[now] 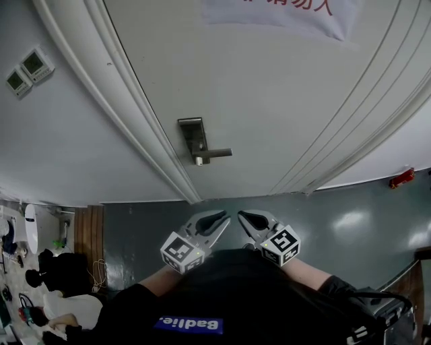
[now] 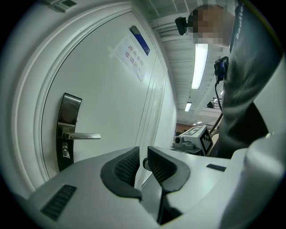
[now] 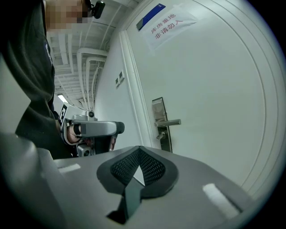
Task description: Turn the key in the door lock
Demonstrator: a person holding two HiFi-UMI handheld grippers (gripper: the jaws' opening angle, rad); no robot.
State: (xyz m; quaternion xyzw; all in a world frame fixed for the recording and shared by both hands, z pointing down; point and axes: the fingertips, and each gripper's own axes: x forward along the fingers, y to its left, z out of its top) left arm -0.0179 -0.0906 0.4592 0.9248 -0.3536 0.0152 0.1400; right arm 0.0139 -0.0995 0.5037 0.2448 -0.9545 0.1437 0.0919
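The white door carries a steel lock plate with a lever handle that points right. A small key sits in the keyhole just under the lever; it also shows as the key and the key. Both grippers hang low in front of my body, well short of the lock. My left gripper has its jaws a narrow gap apart and holds nothing. The pads of my right gripper meet at the tip with nothing between them.
The door frame runs diagonally left of the lock. Two wall control panels sit at upper left. A paper sign hangs high on the door. A red object lies on the grey floor at right, clutter at lower left.
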